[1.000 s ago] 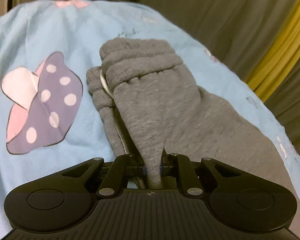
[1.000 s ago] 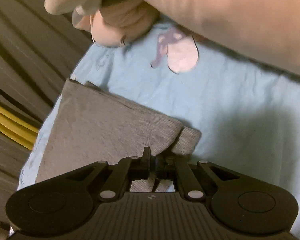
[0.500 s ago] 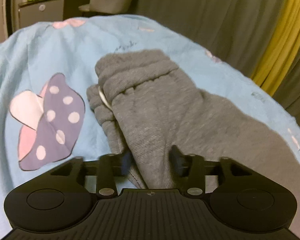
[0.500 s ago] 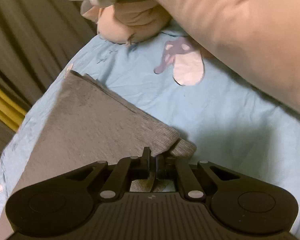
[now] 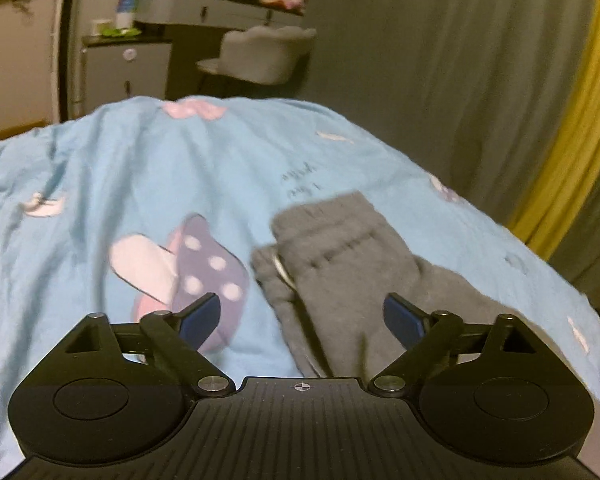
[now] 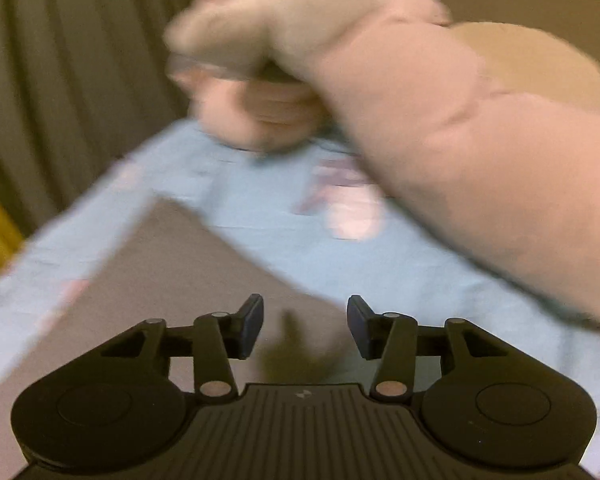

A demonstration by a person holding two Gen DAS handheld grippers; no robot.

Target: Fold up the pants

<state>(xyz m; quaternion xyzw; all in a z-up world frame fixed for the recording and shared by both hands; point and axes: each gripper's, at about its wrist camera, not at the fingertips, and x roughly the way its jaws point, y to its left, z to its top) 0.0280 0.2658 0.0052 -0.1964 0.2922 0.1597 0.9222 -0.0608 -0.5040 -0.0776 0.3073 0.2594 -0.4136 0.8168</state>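
The grey pants (image 5: 340,276) are left lying folded on the bed (image 5: 100,184), just ahead of both jaws. The left hand-held gripper (image 5: 302,318) and right hand-held gripper (image 6: 305,326) are opening, nothing clamped; they should be lifted clear without snagging cloth.

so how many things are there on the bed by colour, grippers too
grey: 1, the folded pants
light blue: 1, the bedsheet
black: 2, the left gripper and the right gripper, both opening with nothing pinched
total: 4
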